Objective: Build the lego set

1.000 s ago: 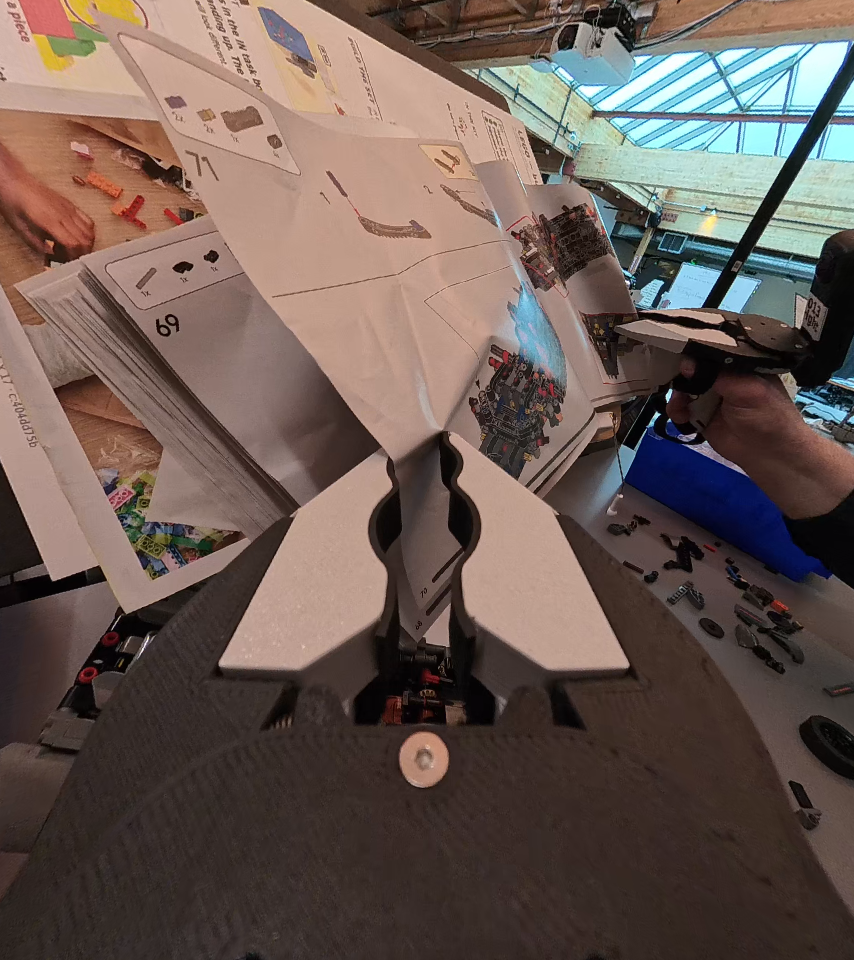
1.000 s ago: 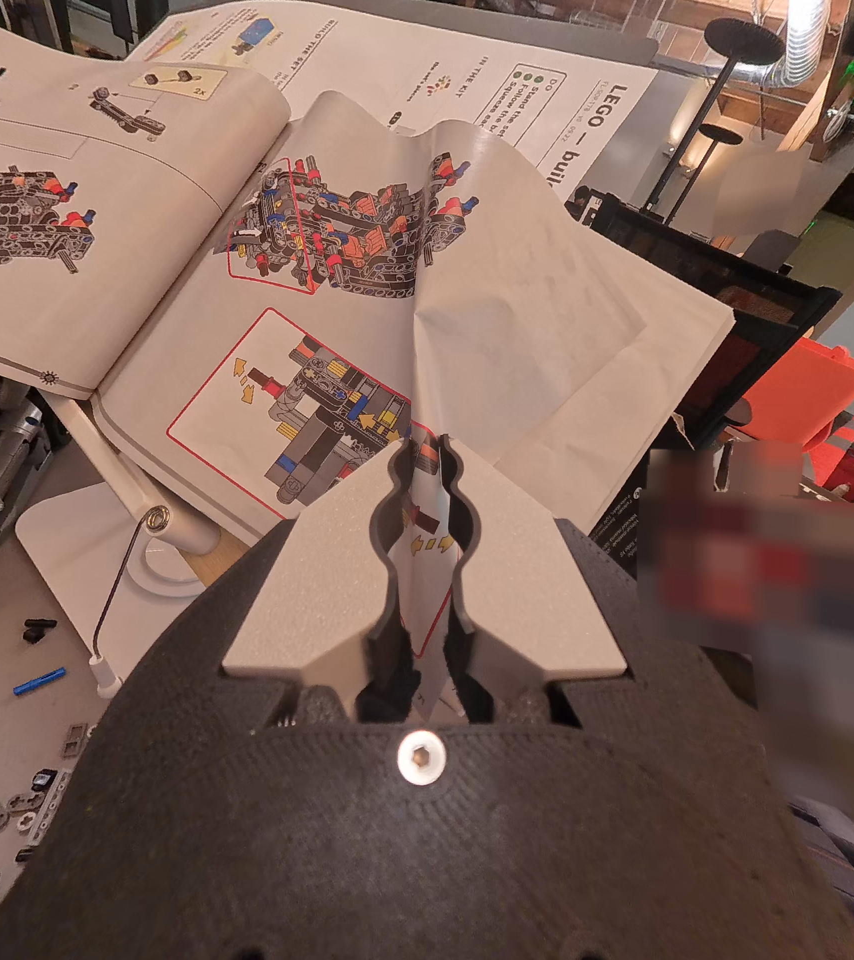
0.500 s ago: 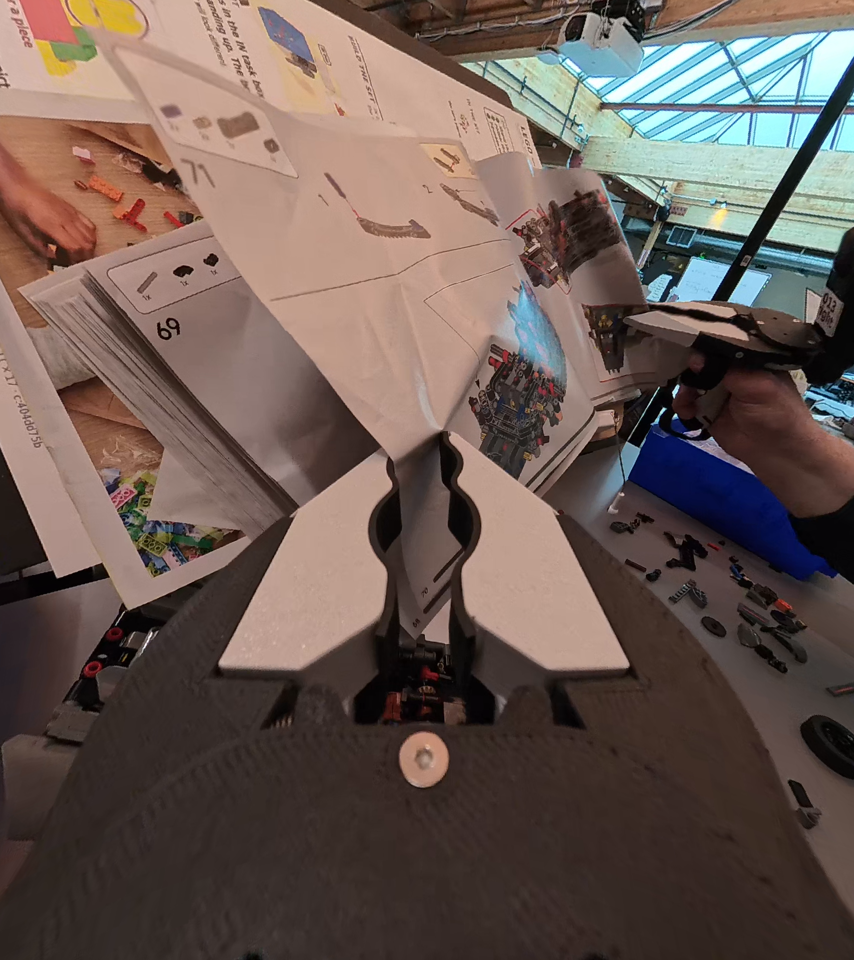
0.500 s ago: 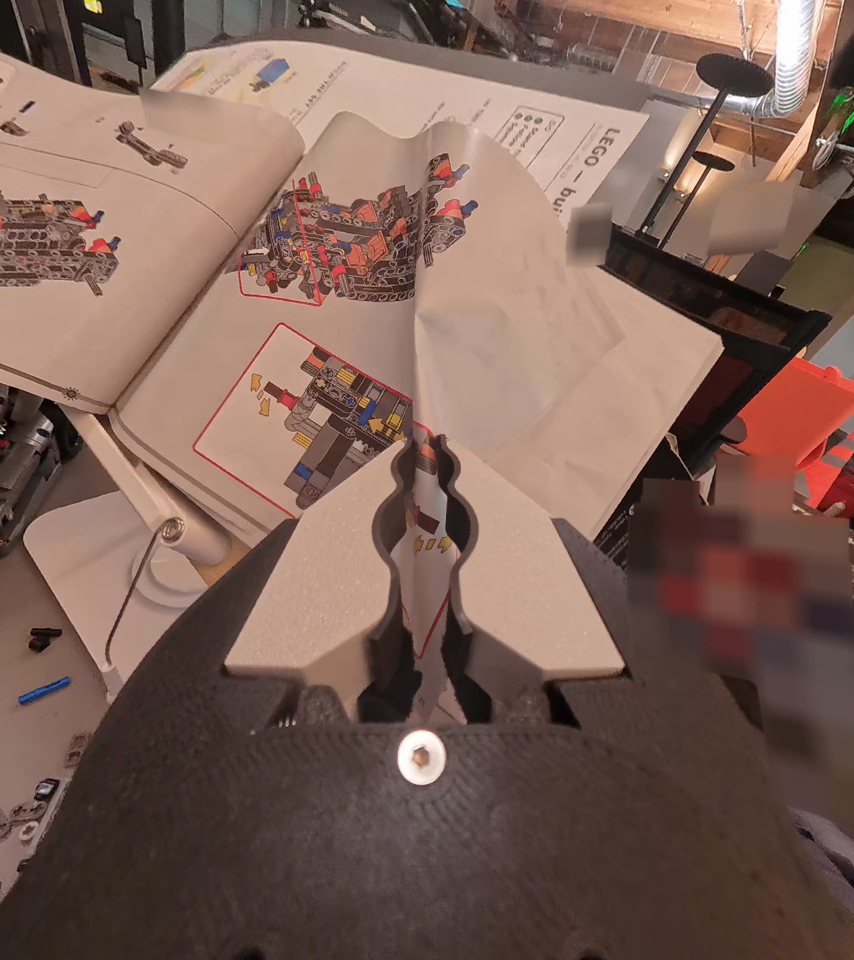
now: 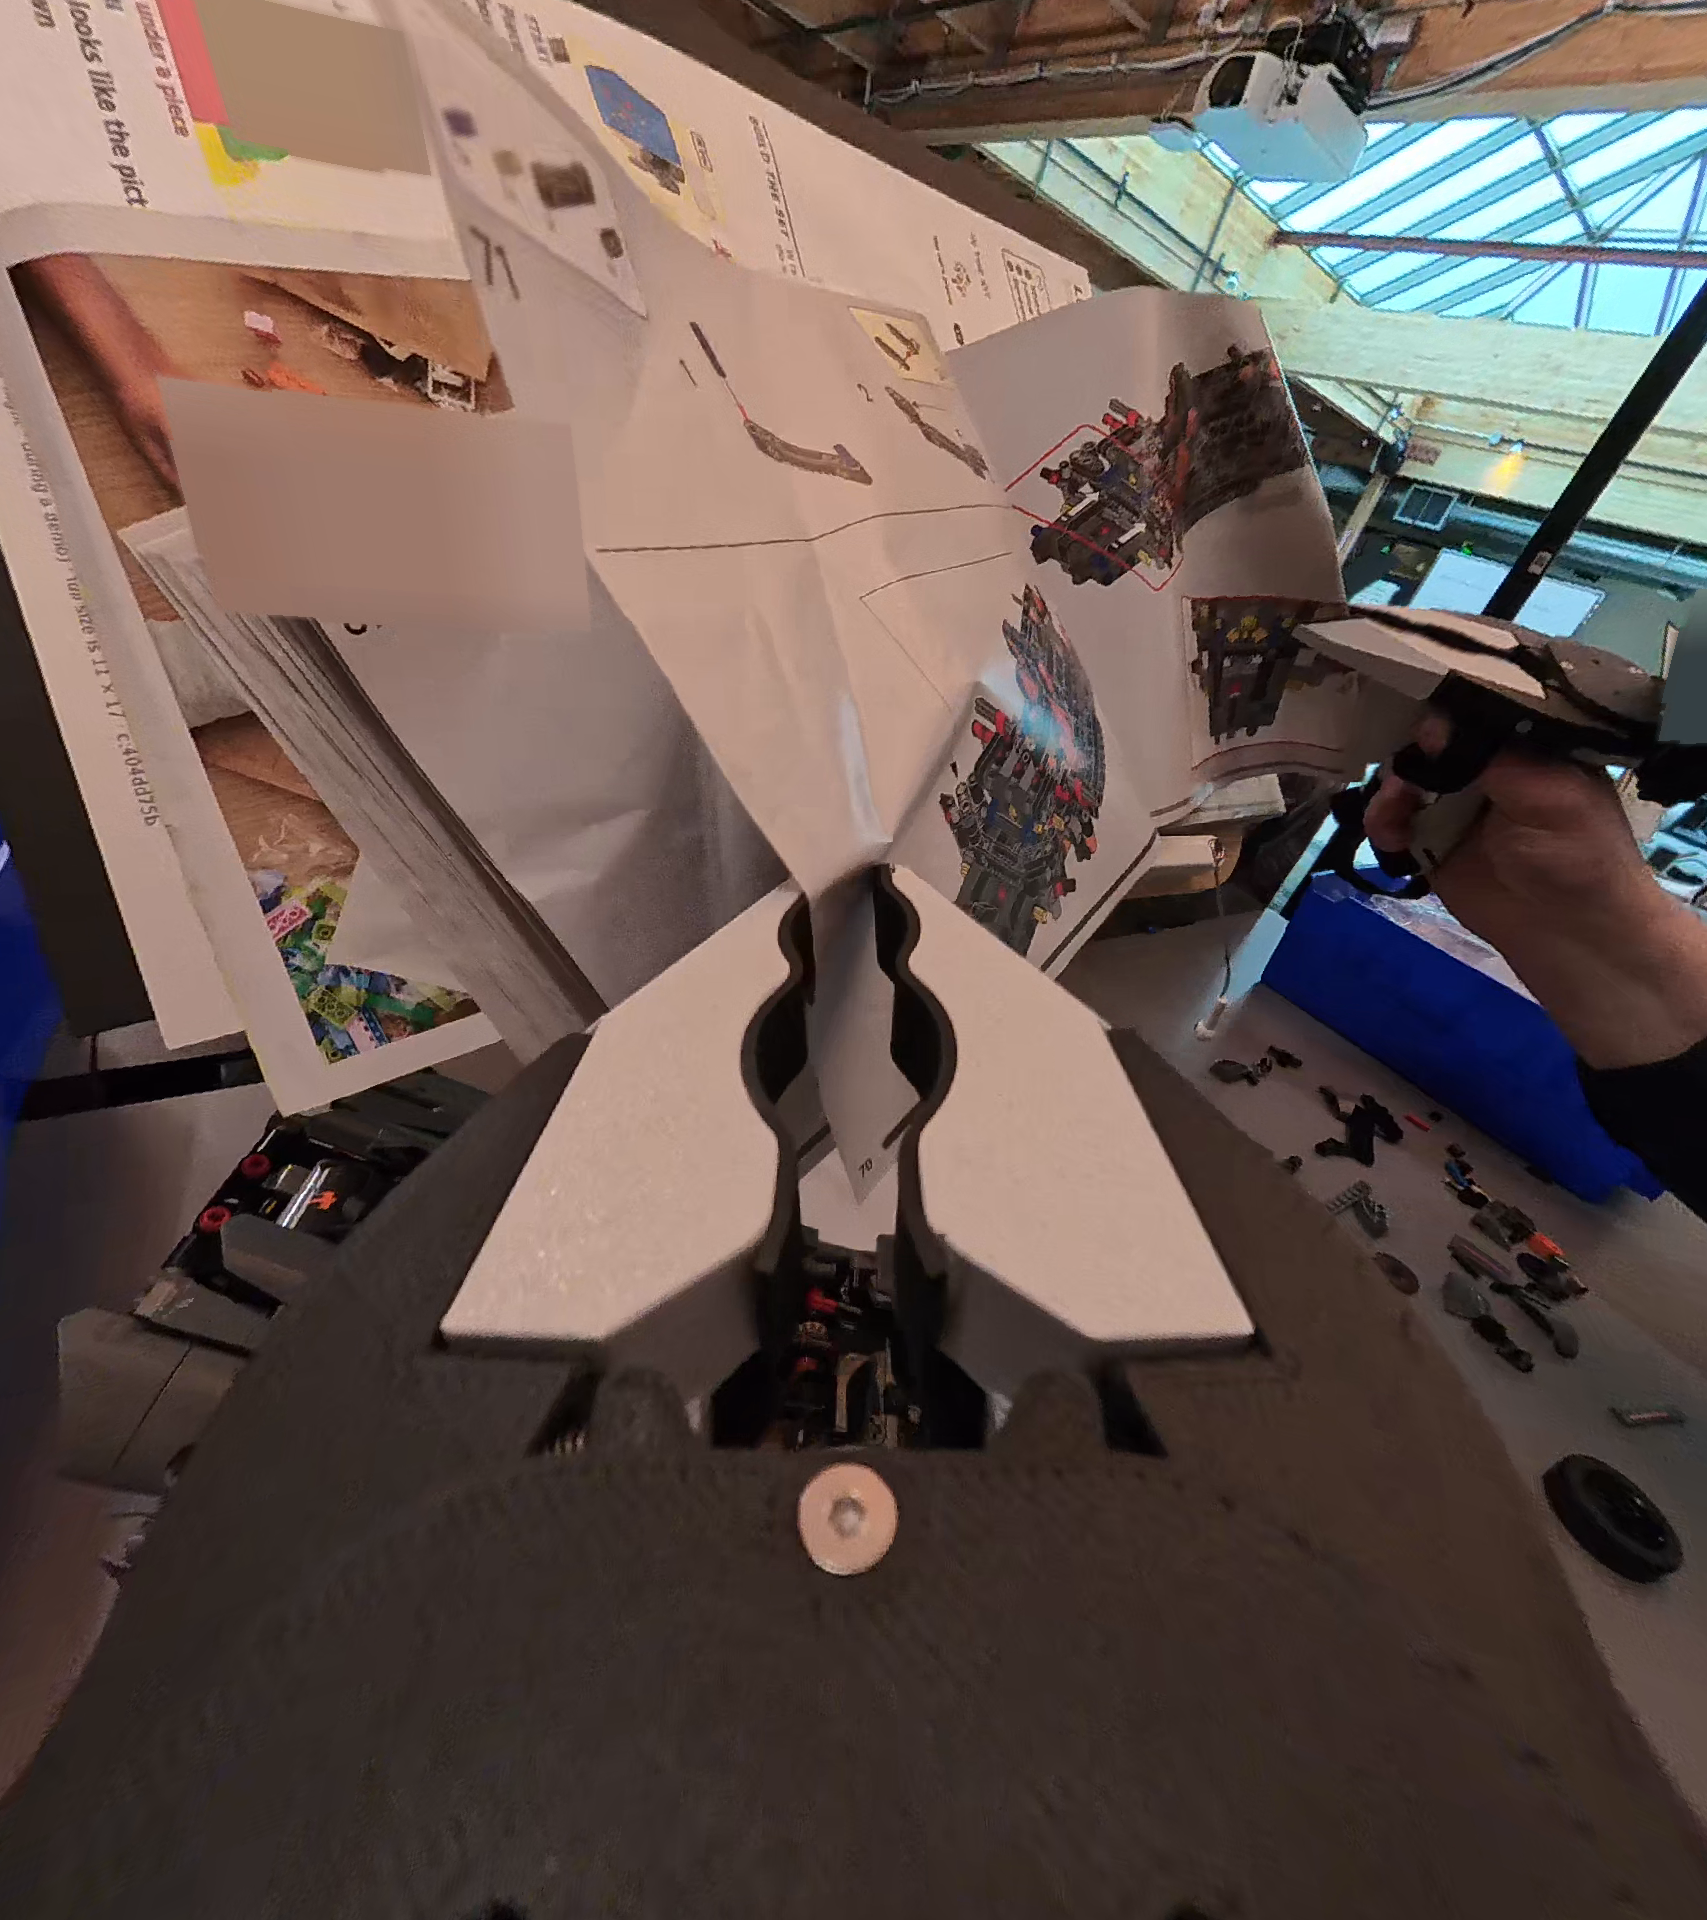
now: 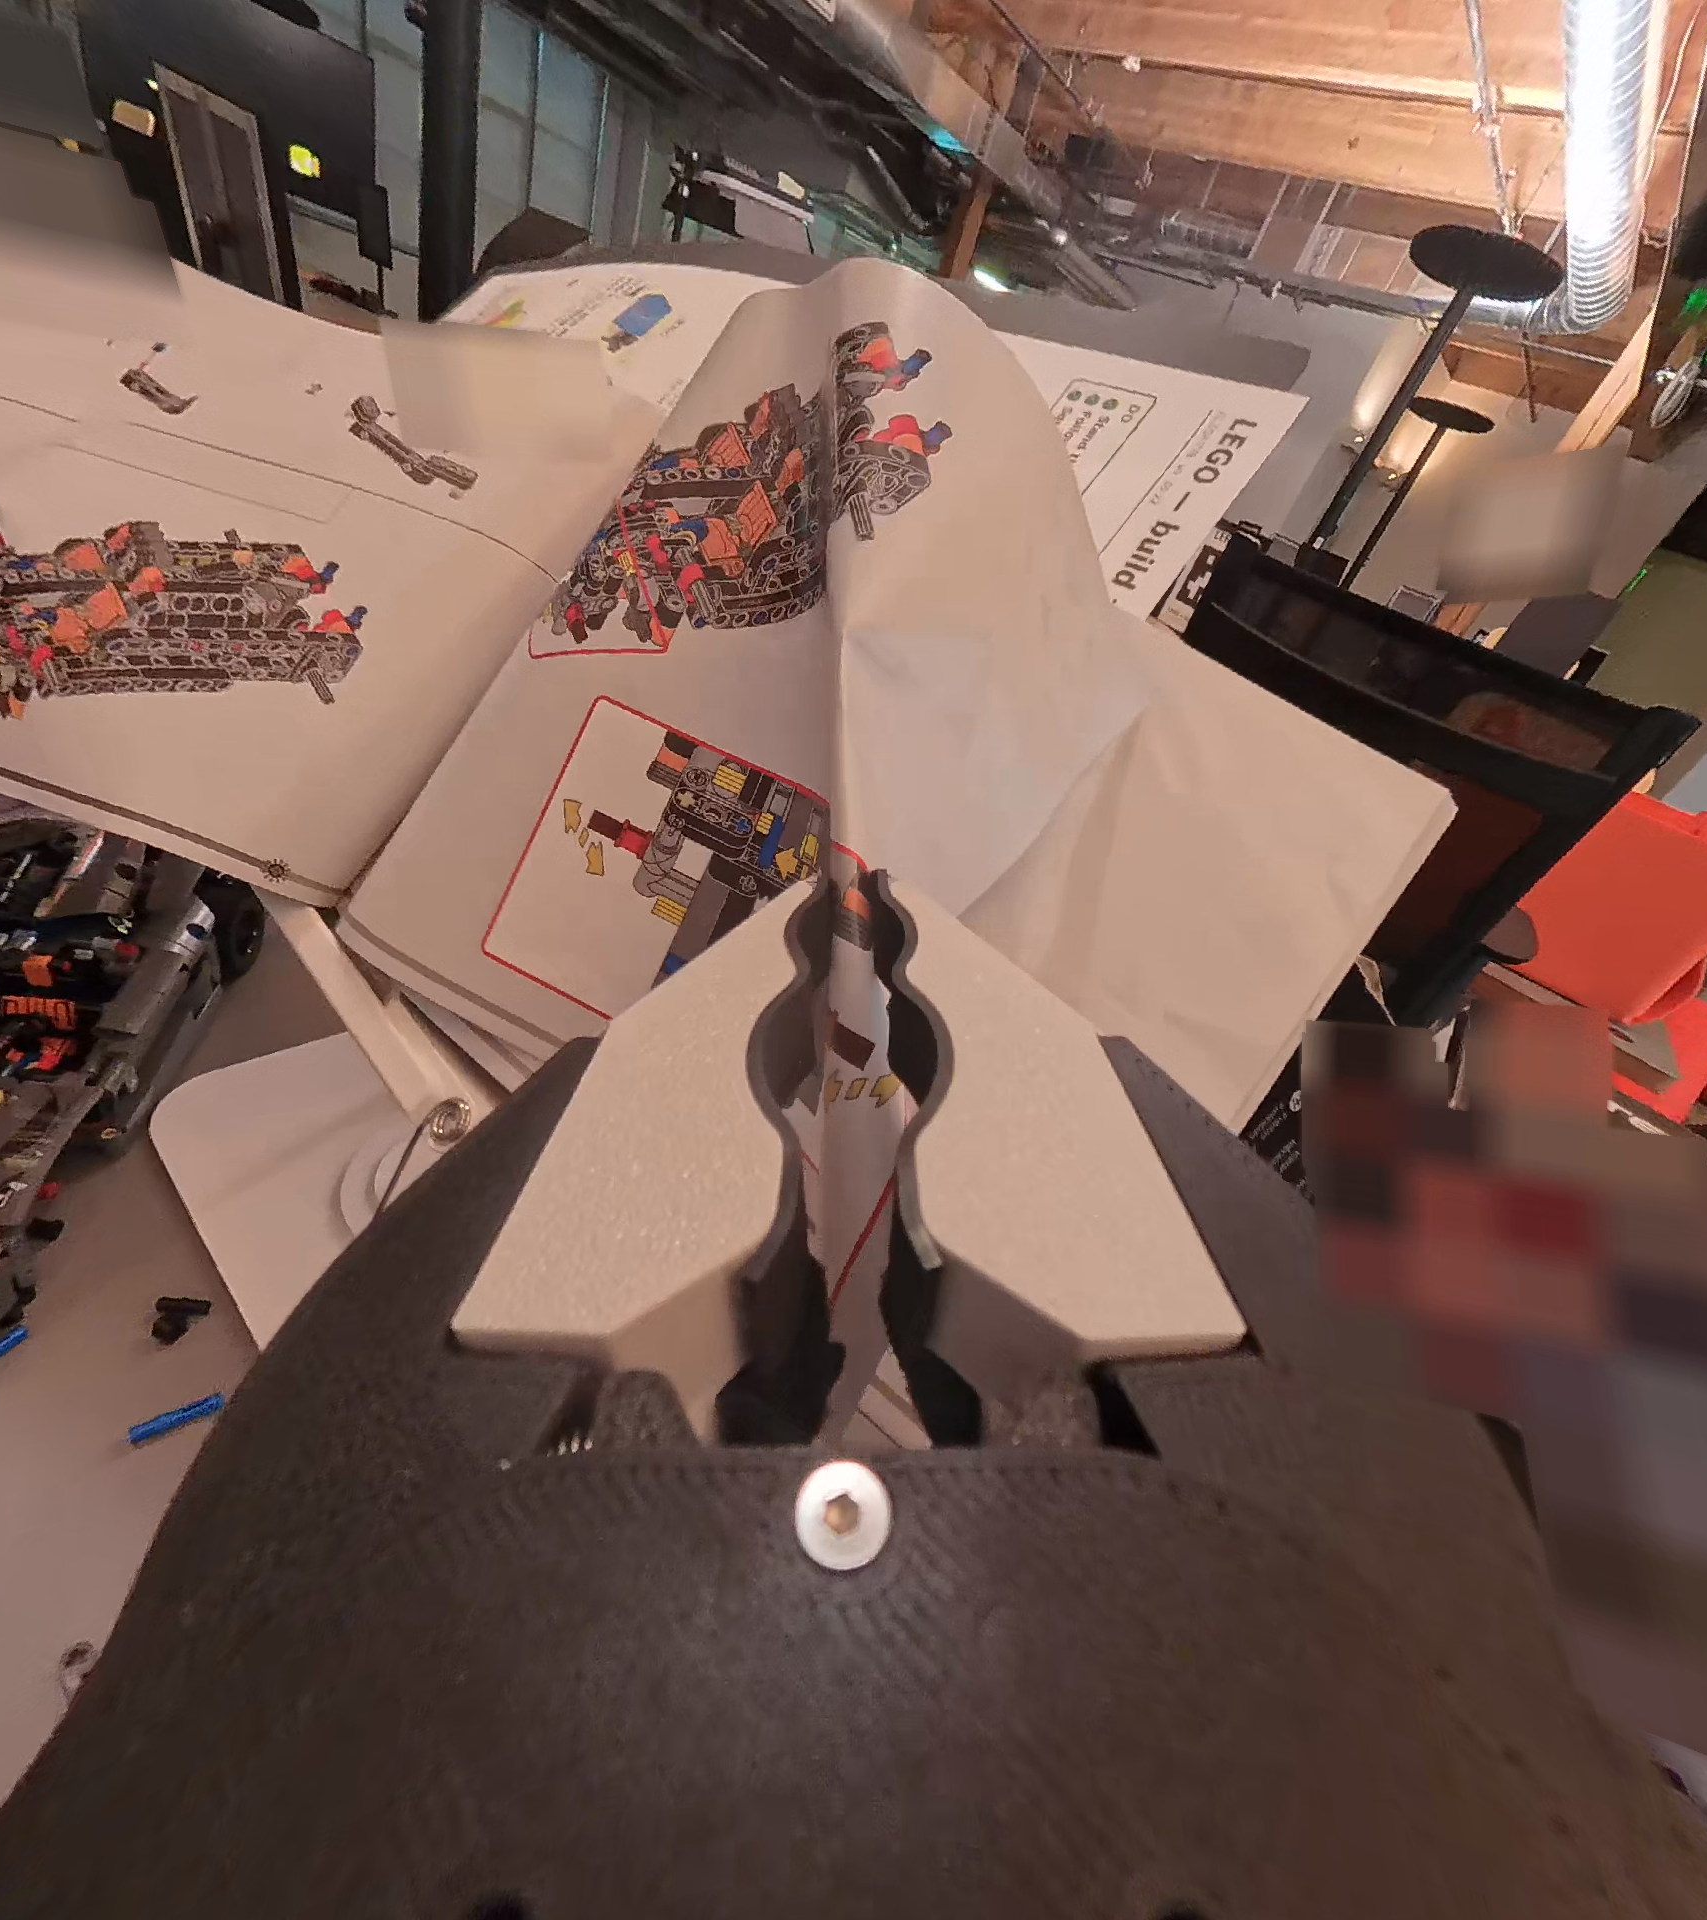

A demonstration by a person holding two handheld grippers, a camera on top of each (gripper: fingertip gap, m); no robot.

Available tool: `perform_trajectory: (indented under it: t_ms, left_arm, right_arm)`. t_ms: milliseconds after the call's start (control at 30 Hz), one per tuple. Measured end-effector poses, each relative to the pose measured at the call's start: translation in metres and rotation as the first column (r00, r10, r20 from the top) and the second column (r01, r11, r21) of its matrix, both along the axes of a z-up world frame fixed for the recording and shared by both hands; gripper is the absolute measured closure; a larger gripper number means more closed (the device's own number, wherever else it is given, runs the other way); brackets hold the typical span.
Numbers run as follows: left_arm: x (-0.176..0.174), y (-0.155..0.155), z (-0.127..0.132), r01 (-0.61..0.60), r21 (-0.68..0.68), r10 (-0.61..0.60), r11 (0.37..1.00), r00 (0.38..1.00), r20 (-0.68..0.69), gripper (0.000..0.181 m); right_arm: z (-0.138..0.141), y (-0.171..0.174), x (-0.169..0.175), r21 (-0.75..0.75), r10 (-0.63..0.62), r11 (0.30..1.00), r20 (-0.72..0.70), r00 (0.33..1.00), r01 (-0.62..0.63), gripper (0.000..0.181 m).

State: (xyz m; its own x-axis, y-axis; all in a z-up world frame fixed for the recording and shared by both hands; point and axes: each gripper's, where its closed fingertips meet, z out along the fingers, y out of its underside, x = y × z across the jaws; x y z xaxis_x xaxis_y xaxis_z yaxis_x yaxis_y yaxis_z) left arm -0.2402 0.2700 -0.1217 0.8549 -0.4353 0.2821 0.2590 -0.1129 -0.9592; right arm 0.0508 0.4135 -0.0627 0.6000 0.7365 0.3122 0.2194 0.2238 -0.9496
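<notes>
The open instruction booklet (image 5: 828,582) leans on a stand, also seen in the right wrist view (image 6: 205,582). My left gripper (image 5: 844,894) is shut on the lower corner of a left-hand page, which is creased and lifted. My right gripper (image 6: 847,894) is shut on the lower corner of a right-hand page (image 6: 984,727), pulled up into a ridge. The right gripper also shows in the left wrist view (image 5: 1431,665), held by a hand. A partly built dark model with orange parts (image 6: 28,1018) sits under the booklet at the left.
Small loose Lego pieces (image 5: 1451,1226) and a black tyre (image 5: 1613,1517) lie on the grey table at the right. Blue bins (image 5: 1431,1029) stand behind them. Blue pins (image 6: 174,1418) lie by the white stand base (image 6: 257,1132). A large printed sheet (image 5: 49,520) hangs behind the booklet. My right fingertips sit around 35 cm from my left ones.
Both grippers keep their hold on the pages. The right gripper has lifted its page higher, so it ridges up more steeply. The left page has bent further.
</notes>
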Motion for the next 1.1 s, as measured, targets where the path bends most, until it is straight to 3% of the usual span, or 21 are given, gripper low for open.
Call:
perform_trajectory:
  t_ms: [400,1100]
  left_arm:
    - [-0.010,-0.002,-0.011,-0.003,0.009,0.002,1.000,0.998,0.055,0.181]
    - [-0.005,-0.002,-0.011,0.010,0.021,-0.011,1.000,0.998,0.065,0.181]
  right_arm:
    - [-0.010,-0.001,-0.009,-0.022,0.018,1.000,0.015,1.000,-0.017,0.177]
    - [0.003,-0.014,-0.016,-0.050,0.094,0.994,-0.079,0.993,-0.098,0.170]
